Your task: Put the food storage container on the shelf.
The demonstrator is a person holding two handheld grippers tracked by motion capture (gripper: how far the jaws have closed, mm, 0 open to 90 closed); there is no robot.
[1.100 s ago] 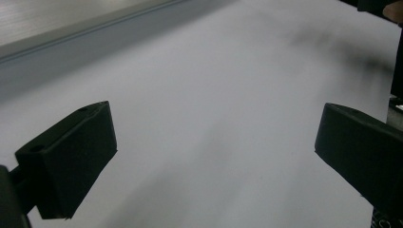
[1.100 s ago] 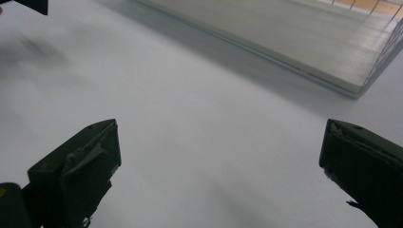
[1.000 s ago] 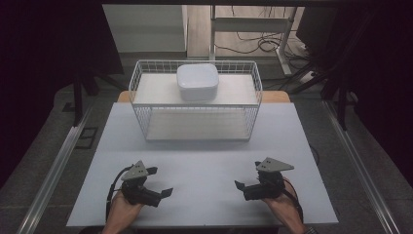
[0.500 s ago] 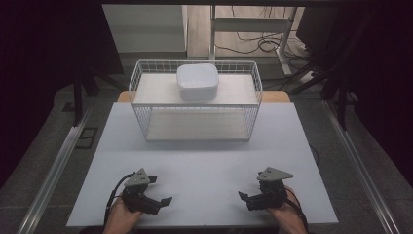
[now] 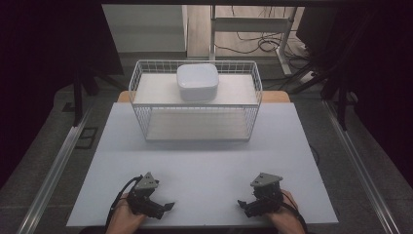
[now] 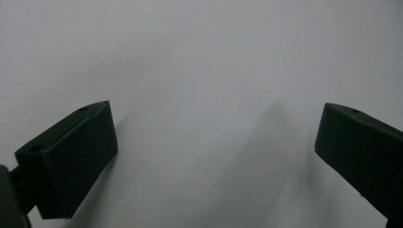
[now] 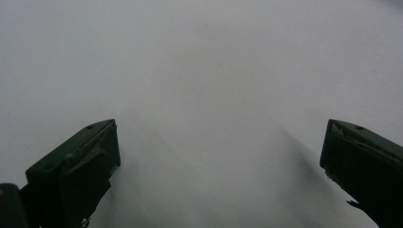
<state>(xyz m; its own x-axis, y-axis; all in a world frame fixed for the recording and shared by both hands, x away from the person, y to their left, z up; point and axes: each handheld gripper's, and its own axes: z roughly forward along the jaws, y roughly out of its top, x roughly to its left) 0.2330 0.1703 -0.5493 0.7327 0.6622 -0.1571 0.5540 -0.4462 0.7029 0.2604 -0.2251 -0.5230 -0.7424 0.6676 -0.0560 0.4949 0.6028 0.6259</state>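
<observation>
A white wire basket (image 5: 253,105) stands at the far middle of the white table (image 5: 204,161). A white rounded-square bowl (image 5: 197,81) rests upside down on a white shelf board inside the basket. My left gripper (image 5: 169,206) lies low at the table's near left edge, held by a hand, jaws wide apart and empty. My right gripper (image 5: 241,203) sits at the near right edge in the other hand, also open and empty. In the left gripper view, the left gripper (image 6: 214,142) faces bare white tabletop. The right gripper (image 7: 221,156) likewise faces bare tabletop.
Metal rails (image 5: 56,165) run along both sides of the table. Cables and a desk frame (image 5: 253,29) lie on the floor behind the basket. Dark drapes flank the scene.
Both grippers have drawn back toward the table's near edge and dropped lower onto the surface. The basket and bowl have not moved.
</observation>
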